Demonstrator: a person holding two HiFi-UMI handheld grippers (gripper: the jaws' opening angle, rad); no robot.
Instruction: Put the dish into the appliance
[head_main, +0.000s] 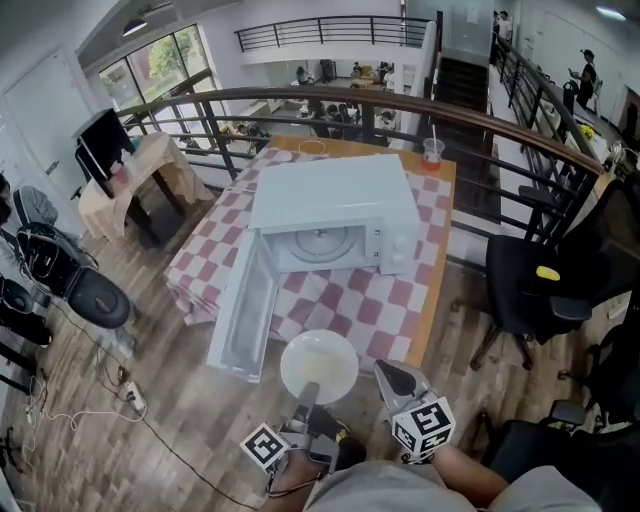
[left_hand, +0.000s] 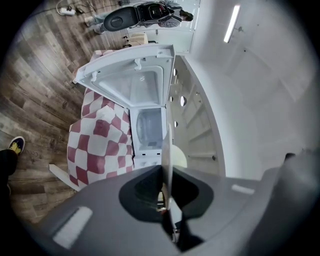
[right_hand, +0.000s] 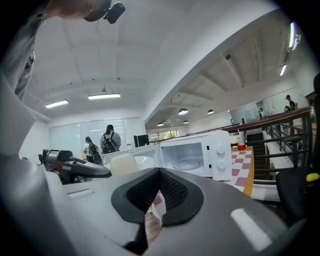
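Dish (head_main: 319, 366): a plain white plate, held about level in the air at the near edge of the counter (head_main: 437, 262), in front of the appliance and not yet inside it. The left tool (head_main: 308, 395) is clamped on the dish's near rim; in the left gripper view the plate (left_hand: 169, 145) shows edge-on, pinched between the closed jaws of that tool (left_hand: 167, 200). The right tool (head_main: 392, 378) is just to the right of the dish and apart from it. In the right gripper view its jaws (right_hand: 155, 210) are together with nothing between them.

Beyond the dish, a white microwave (head_main: 335, 195) stands on a red-and-white checked cloth (head_main: 345, 300) that covers the counter. Its door (head_main: 243, 310) is swung fully open to the left, and the cavity shows a glass turntable (head_main: 322, 243). A clear cup with a straw (head_main: 432, 153) stands on the far right corner of the counter. A black chair (head_main: 540, 290) is at the right of the counter.
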